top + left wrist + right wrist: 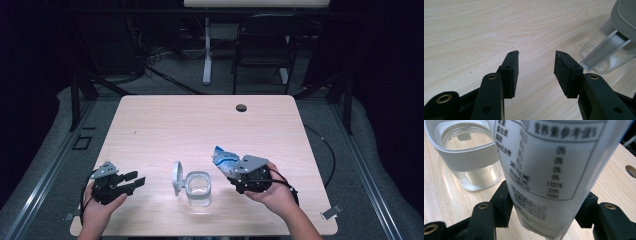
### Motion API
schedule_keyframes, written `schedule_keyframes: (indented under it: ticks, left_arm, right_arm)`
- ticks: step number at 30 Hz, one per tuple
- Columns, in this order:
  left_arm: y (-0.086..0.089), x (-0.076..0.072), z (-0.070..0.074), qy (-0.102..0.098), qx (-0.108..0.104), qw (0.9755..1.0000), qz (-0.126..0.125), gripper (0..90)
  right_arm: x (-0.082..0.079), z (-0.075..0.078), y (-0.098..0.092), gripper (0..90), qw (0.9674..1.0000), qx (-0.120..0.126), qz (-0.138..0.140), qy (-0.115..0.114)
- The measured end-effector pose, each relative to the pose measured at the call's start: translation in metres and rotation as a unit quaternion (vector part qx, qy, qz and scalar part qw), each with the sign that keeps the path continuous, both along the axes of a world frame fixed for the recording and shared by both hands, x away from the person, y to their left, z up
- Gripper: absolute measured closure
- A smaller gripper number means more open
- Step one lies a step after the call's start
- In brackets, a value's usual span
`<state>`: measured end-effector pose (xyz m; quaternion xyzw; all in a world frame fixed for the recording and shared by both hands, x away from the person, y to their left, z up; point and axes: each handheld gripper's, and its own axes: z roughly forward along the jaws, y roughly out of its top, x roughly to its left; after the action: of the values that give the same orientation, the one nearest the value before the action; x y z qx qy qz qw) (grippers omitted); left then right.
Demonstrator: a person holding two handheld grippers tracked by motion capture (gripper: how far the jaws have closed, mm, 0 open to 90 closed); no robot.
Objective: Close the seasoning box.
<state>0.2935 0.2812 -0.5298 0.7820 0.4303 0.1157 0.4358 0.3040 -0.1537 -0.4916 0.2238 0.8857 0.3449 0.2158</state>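
A clear glass jar [198, 189] with a grey rim stands open near the table's front edge, its hinged lid [176, 177] flipped up on its left. My right gripper [234, 170] is shut on a blue and white pouch [224, 159], held just right of the jar; in the right gripper view the pouch's white back [549, 165] with a printed table sits between both pads, the jar [466, 155] behind it to the left. My left gripper [136, 181] rests left of the jar, open, with bare table between its pads [562, 72]. The jar's lid [621, 32] shows at the right there.
The wooden table [165, 125] has a round cable hole [241, 107] near its far edge. A black chair [262, 47] and a white desk leg [207, 50] stand beyond the table. Dark floor and metal rails run along both sides.
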Motion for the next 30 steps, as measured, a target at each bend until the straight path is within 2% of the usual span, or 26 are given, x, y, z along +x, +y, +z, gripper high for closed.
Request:
schedule_keyframes:
  ticks: [3,15,25,28,30]
  left_arm:
    - [0.000,0.000,0.000,-0.001,-0.003,1.0000,0.001,55.2]
    - [0.001,0.000,-0.001,-0.002,-0.005,1.0000,0.005,55.3]
    - [0.001,0.001,-0.002,-0.002,-0.005,1.0000,0.006,55.3]
    - [0.002,0.001,-0.002,-0.001,-0.004,1.0000,0.007,55.2]
    - [0.002,0.001,-0.002,-0.002,-0.004,1.0000,0.007,55.3]
  right_arm:
    - [0.000,0.001,0.002,41.8,1.0000,-0.002,0.005,-0.003]
    - [-0.002,0.005,0.009,41.8,0.9989,-0.039,0.026,0.004]
    - [-0.003,0.004,0.011,41.8,0.9973,-0.066,0.029,0.009]
    - [-0.003,0.002,0.011,41.8,0.9973,-0.066,0.032,0.011]
    - [-0.003,0.003,0.012,41.8,0.9966,-0.076,0.032,0.010]
